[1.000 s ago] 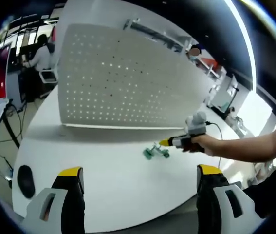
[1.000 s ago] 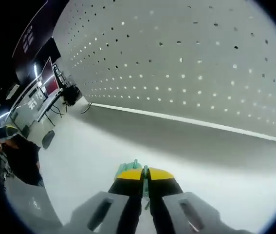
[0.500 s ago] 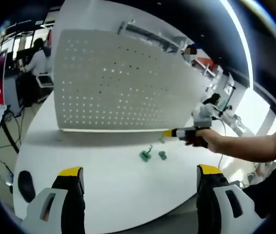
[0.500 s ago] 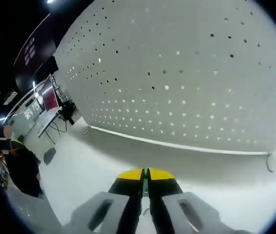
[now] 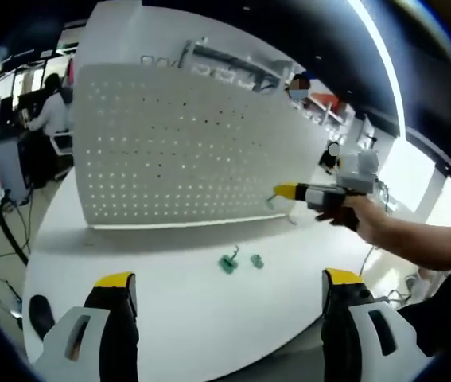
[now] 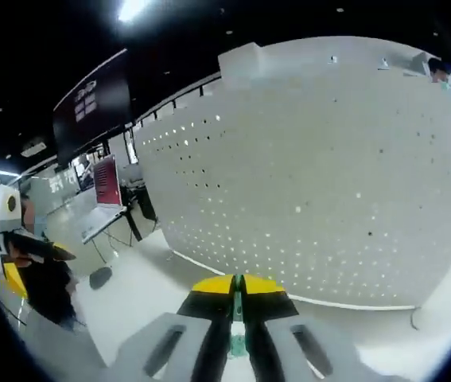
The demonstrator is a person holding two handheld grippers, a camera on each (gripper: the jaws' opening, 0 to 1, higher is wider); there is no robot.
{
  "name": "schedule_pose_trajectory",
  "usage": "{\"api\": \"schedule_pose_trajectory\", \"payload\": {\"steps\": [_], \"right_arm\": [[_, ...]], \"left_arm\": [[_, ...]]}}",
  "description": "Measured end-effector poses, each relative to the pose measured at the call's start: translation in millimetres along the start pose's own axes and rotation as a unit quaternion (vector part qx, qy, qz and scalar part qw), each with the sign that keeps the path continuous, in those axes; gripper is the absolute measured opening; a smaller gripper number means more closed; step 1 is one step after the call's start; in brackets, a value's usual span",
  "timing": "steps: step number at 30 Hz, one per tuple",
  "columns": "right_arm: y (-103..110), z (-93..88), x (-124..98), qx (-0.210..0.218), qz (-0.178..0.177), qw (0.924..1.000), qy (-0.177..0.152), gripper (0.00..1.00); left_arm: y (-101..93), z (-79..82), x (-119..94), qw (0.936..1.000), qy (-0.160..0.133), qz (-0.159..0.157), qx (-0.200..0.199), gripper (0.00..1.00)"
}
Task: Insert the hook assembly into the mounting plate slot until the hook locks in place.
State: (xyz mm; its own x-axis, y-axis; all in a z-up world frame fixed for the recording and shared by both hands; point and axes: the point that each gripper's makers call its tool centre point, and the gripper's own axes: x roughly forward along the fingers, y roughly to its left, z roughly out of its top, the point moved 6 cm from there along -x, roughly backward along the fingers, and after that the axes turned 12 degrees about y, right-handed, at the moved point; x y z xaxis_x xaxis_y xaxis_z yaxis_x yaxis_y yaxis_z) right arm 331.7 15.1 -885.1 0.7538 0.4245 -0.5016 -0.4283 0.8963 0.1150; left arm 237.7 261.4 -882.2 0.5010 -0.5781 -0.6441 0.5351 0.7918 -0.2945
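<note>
No text can be read: white characters are seen on a dark hanging sign [image 6: 94, 99] in the right gripper view, but they are too small and blurred to be made out.

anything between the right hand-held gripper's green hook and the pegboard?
Nothing visible. The right hand-held gripper holds the small green plastic hook facing the white perforated pegboard panel, open air between.

Green hook [image 6: 238, 344] mostly hidden between closed jaws.
</note>
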Motion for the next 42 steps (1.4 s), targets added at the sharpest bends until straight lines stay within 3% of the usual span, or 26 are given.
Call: {"api": "schedule_pose_trajectory", "payload": {"steps": [7, 10, 15, 19, 25, 30, 42], "right_arm": [[41.0, 11.4, -22.8, 0.021, 0.054, 0.9979, -0.029, 0.00], [62.0, 9.2, -26.0, 0.042, 0.088, 0.9941, -0.046, 0.00], [92.6, -5.9, -26.5, 0.062, 0.120, 0.9901, -0.037, 0.00], [113.2, -8.1, -31.7, 0.078, 0.143, 0.9857, -0.045, 0.00], [131.5, -11.2, -35.0, 0.103, 0.167, 0.9794, -0.048, 0.00], [146.4, -9.7, -38.4, 0.086, 0.195, 0.9749, -0.063, 0.00], [154.1, -9.2, -45.3, 0.097, 0.201, 0.9715, -0.078, 0.00]], "left_arm": [[-7.2, 4.6, 4.3, 0.9999, -0.003, -0.010, 0.001, 0.97], [-10.8, 6.9, 7.7, 0.9999, -0.004, -0.015, -0.001, 0.97], [-14.6, 8.0, 12.9, 0.9995, -0.006, -0.029, -0.008, 0.93], [-14.1, 7.1, 14.0, 0.9994, -0.008, -0.031, -0.010, 0.89], [-10.9, 0.9, 14.4, 0.9992, -0.006, -0.035, -0.021, 0.80], [-13.9, 2.2, 12.9, 0.9983, -0.020, -0.048, -0.024, 0.70], [-28.5, 1.1, 10.7, 0.9917, -0.044, -0.103, -0.063, 0.40]]}}
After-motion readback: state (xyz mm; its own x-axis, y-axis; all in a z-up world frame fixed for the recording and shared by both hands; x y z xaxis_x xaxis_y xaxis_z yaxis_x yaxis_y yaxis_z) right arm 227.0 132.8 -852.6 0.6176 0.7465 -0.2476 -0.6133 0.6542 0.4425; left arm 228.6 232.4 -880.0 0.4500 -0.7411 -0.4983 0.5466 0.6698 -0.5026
